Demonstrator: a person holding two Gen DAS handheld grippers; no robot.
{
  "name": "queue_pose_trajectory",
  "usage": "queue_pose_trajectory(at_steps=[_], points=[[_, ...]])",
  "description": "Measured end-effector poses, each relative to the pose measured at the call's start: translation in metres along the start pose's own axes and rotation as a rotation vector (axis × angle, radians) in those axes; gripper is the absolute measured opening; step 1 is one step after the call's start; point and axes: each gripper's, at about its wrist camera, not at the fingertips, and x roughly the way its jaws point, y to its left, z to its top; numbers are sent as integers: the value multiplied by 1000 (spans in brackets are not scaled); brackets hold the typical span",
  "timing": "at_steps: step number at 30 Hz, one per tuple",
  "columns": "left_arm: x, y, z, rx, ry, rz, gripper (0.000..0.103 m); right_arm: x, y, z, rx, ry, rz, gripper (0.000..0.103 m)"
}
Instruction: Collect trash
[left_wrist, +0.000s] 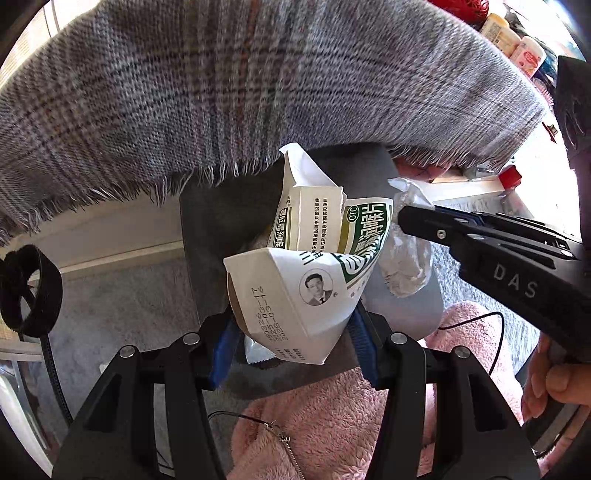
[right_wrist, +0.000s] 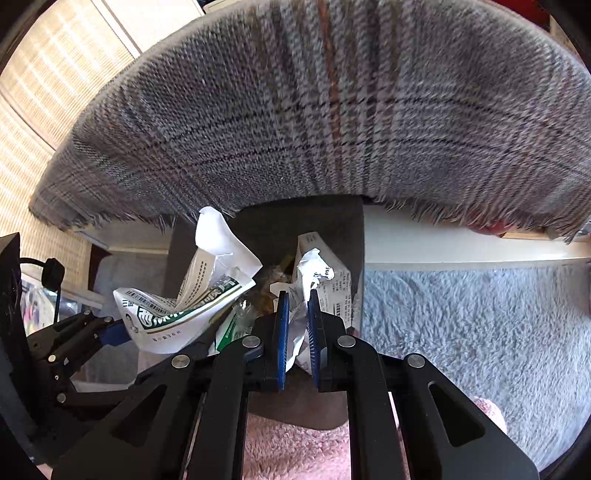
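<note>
Left claw (left_wrist: 291, 332) is clamped on a crumpled white-and-green medicine carton (left_wrist: 295, 288), held over the open grey trash bin (left_wrist: 207, 221). Right claw (right_wrist: 297, 332) grips a wad of crinkled white wrapper (right_wrist: 312, 269), narrow-set, above the same bin (right_wrist: 332, 221). Bin stands on grey carpet (right_wrist: 480, 314) below a fringed plaid cloth (right_wrist: 332, 110); pink fleece (left_wrist: 332, 424) lies nearest.

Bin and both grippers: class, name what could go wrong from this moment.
1. The left gripper holds the crushed white carton by one end only; it may slip and land on the pink blanket instead of in the grey bin.
2. The right gripper pinches thin crumpled plastic, which could tear or cling to the pads.
3. The bin looks nearly full, so more trash may spill out.
</note>
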Motion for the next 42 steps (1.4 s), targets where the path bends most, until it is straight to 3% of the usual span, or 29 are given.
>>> queue_pose_trajectory(at_steps=[10,11,14,17,20,22,32,39,42], points=[[8,13,8,-26,25,-15,54,12,-1,10,21,14,-14,18],[6,14,8,-29,24,-12,59,12,-1,10,23,13,-21,22],[2,18,7,-35,21,-9,67,7,-1,10,26,-1,-25,53],[-7,19,4,-30,2,8,78,-3,2,10,20,-24,-25,61],[-18,20,1,-24,-22,22,88,-18,7,11,4,-71,-53,89],[-28,19,-3,-20,-43,26,93,-30,11,10,-11,-102,-72,100],[-76,11,-12,-27,-140,38,95,-80,24,0,-37,-211,-103,100],[-130,13,-24,-36,-256,73,95,-134,29,-11,-24,-331,-128,100],[-155,16,-29,-47,-315,71,95,-162,30,-17,-23,-422,-139,100]])
